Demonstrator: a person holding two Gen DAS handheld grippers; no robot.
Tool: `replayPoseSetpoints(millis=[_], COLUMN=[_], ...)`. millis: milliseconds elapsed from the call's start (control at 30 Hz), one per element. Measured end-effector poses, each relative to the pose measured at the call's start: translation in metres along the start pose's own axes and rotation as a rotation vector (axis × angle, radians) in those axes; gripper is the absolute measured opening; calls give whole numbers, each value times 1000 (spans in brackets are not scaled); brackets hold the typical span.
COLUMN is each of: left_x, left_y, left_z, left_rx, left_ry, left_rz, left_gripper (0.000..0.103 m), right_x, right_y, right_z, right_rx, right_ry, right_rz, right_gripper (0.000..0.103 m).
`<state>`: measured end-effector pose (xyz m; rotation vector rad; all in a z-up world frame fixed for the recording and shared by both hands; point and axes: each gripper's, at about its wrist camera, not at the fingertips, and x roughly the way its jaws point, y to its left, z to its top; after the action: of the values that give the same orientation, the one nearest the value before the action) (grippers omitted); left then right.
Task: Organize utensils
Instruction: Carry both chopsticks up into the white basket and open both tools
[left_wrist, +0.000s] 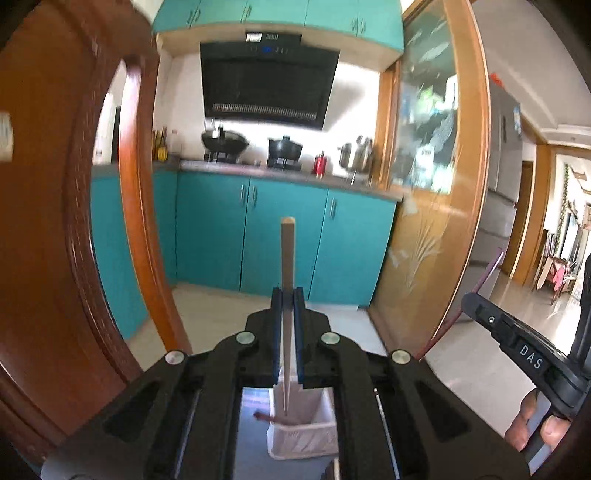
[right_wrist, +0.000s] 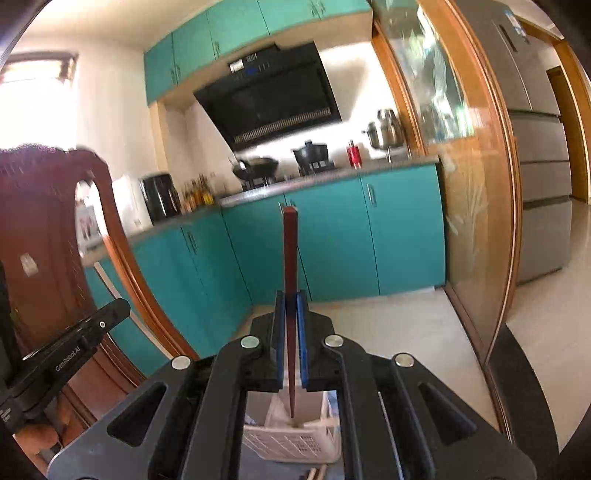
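Observation:
My left gripper (left_wrist: 287, 295) is shut on a pale wooden chopstick (left_wrist: 287, 254) held upright; its thin end points down toward a white slotted utensil basket (left_wrist: 303, 437) below. My right gripper (right_wrist: 290, 297) is shut on a dark red chopstick (right_wrist: 290, 247), also upright, with its tip just above or inside the white utensil basket (right_wrist: 291, 445). A reddish utensil (left_wrist: 263, 416) lies by the basket in the left wrist view. The right gripper's body (left_wrist: 524, 354) shows at the right of the left wrist view, and the left gripper's body (right_wrist: 70, 350) at the left of the right wrist view.
A dark wooden chair back (left_wrist: 55, 221) stands close on the left, also in the right wrist view (right_wrist: 48, 229). Teal kitchen cabinets (left_wrist: 280, 229) with pots on the counter lie ahead. A wood-framed glass door (left_wrist: 436, 184) stands to the right, and a grey fridge (right_wrist: 535, 147) beyond.

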<state>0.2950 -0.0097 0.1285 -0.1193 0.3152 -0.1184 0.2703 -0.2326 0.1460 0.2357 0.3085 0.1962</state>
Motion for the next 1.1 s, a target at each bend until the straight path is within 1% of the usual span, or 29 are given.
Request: replayPoseSetpoints(millis=[67,167,233,267,300,333,367,400,433,467,500,533,567,600,633,667,700,767,800,833,867,933,1000,1033,1067,1100], left_x=[6,10,8,6,1,-4,-12,-20,-36,-53,-64,-74,-77,-76,-69,-62,-47,-22,-8,1,8,21,28,31,34,36], left_y=[2,6,8,8,8,9,10,12,16,20,23,23,21,20,18,16,13,10,11,13,15,19,20,18,18,17], left_z=[-9,-22,-26,-27,-29,-30,-32,-33,-37,-44,-50,-59,-67,-75,-86,-94,-107,-126,-136,-141,-148,-159,-168,-170,-173,-176], left_rx=[2,-11,-13,-10,-8,-7,-11,-18,-37,-58,-59,-46,-33,-22,-10,-3,12,31,30,25,17,24,43,48,52,54], left_ry=[24,49,44,38,30,19,-1,-23,-83,-155,-192,-215,-207,-183,-121,-75,10,141,216,260,299,360,401,411,426,444], left_rz=[11,20,22,22,15,10,-2,-16,-61,-120,-154,-168,-155,-153,-171,-176,-167,-144,-136,-133,-127,-108,-100,-98,-103,-118], left_gripper=[7,7,7,11,14,23,29,31,31,38,43,45,45,45,45,45,45,45,45,45,45,45,45,45,45,45], right_x=[10,14,11,7,-2,-11,-23,-34,-48,-61,-78,-89,-99,-106,-107,-103,-94,-52,-23,-8,13,40,58,62,64,64], right_y=[-4,-10,-12,-13,-14,-15,-16,-17,-18,-20,-24,-27,-30,-35,-37,-40,-41,-34,-30,-27,-24,-18,-11,-9,-9,-11], right_z=[-14,-24,-27,-27,-28,-27,-27,-28,-29,-31,-38,-44,-53,-65,-75,-87,-100,-134,-155,-167,-185,-212,-229,-233,-233,-231], right_rx=[-1,-3,-4,-2,5,9,6,0,-5,-10,-16,-19,-18,-5,13,33,39,-13,-42,-53,-62,-85,-124,-136,-132,-135], right_ry=[32,45,47,40,17,-5,-32,-53,-78,-97,-115,-123,-123,-109,-88,-46,15,242,387,464,564,684,767,785,777,770], right_rz=[-7,-30,-31,-29,-20,-14,-8,-2,4,7,15,24,34,34,31,27,19,-35,-47,-40,-29,-35,-43,-46,-50,-84], right_gripper=[7,8,20,31,37,37,37,38,38,38,38,38,38,38,38,38,38,37,37,37,37,37,36,36,36,36])
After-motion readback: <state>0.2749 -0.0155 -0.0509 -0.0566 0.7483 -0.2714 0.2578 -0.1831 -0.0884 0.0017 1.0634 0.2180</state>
